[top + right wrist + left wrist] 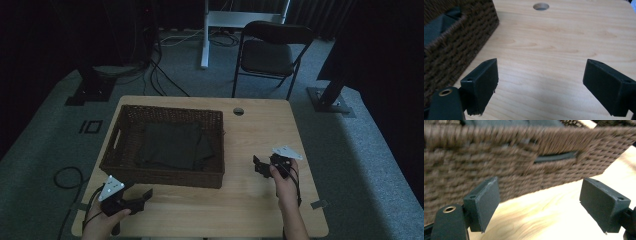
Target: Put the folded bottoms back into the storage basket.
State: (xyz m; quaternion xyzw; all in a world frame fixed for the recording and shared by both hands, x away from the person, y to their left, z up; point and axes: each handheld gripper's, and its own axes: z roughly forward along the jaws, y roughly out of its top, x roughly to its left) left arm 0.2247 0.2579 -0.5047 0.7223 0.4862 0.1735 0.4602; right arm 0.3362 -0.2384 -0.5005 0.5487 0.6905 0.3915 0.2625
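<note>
The wicker basket (pixel 162 172) sits on the left half of the tabletop (pixel 250 200), and a dark folded cloth (pixel 175 145) lies flat inside it, well below the rim; my guess is that the cloth has been laid there for storage, since it fills the floor of the basket neatly. The left tool (pixel 142 195) rests low at the near left corner of the tabletop, just beside the basket's front wall, its jaws spread wide with nothing between them; in the left gripper view the woven wall (pixel 524 157) stands close ahead, with a handle slot (pixel 555 157) cut in it, so this tool seems placed to meet the basket rather than the cloth. The right tool (pixel 261 165) lies to the right of the basket, apart from it, likewise released and empty; in the right gripper view the basket's corner (pixel 456 47) lies off to the left over bare wood, with a round hole (pixel 541 6) farther back.
</note>
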